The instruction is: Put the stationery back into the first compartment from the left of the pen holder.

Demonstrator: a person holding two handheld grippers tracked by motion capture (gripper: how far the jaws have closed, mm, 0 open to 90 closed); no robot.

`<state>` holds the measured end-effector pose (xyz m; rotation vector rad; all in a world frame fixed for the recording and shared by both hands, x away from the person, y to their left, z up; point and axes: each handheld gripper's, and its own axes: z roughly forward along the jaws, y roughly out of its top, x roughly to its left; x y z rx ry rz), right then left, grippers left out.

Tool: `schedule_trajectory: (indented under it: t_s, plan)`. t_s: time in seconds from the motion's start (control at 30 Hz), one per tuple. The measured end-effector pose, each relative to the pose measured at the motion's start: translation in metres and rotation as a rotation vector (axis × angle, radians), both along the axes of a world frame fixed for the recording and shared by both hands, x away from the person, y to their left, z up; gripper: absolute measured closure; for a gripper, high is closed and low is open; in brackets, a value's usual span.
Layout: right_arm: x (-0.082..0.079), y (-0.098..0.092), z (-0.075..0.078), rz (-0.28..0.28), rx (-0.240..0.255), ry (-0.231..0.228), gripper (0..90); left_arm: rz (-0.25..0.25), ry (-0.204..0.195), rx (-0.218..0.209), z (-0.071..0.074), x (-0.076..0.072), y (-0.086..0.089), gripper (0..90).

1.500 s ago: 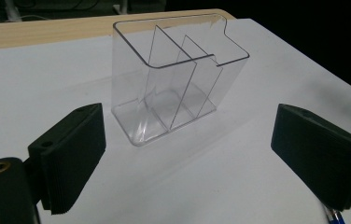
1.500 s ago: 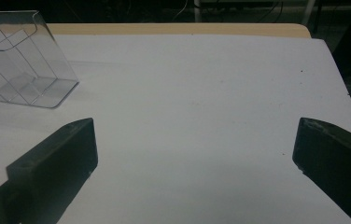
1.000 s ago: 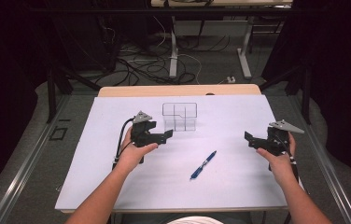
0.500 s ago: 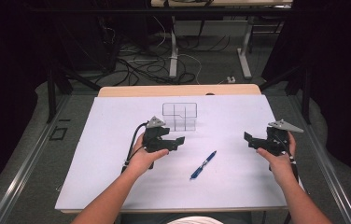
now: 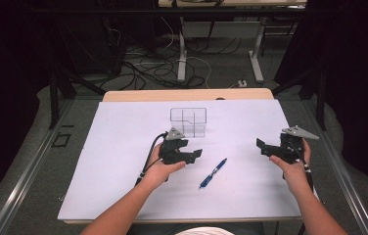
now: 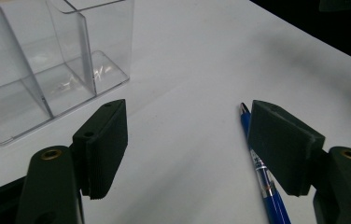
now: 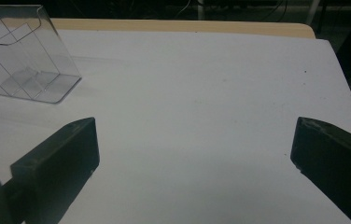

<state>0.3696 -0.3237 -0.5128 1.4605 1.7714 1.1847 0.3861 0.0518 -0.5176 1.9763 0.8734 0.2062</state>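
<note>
A: Start with the big white-covered table (image 5: 123, 196). What could go wrong on it?

B: The clear plastic box with inner dividers (image 5: 188, 122) stands at the upper middle of the high view, and the left tool (image 5: 195, 154) sits just below it. A careless swing could knock the box, since it looks light.

A: And the slim blue plastic pen (image 5: 213, 173)?

B: It lies flat, lower centre of the high view, just right of the left tool, which is still apart from it. The jaws have just been closing, with nothing between them yet. I judge that if they narrow too early they will push the pen and roll it away rather than straddle it.

A: The right tool (image 5: 262, 147)?

B: At the right of that frame, jaws spread wide, holding nothing.

A: What do the views add?

B: The left gripper view puts the pen (image 6: 260, 168) at lower right, beside and partly behind the right-hand jaw, not in the gap. The right gripper view has the box (image 7: 24, 56) at upper left.
</note>
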Motion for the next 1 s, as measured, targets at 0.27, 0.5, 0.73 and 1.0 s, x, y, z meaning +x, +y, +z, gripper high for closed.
schedule_trajectory:
  t_s: [0.27,0.5,0.73,1.0]
  plan:
    - [0.000,0.000,0.000,-0.004,-0.001,0.003,1.2,-0.015,0.012,0.018,-0.002,-0.003,-0.015,30.0]
    - [0.000,0.000,0.000,0.003,-0.006,0.000,1.2,-0.046,0.073,0.040,-0.010,-0.007,-0.024,35.1]
    - [0.000,0.000,-0.001,0.003,-0.002,0.001,1.7,-0.075,0.154,0.048,-0.017,-0.011,-0.028,44.1]
    - [0.001,0.000,-0.002,0.006,0.004,0.007,2.0,-0.077,0.203,0.039,-0.024,-0.017,-0.035,47.5]
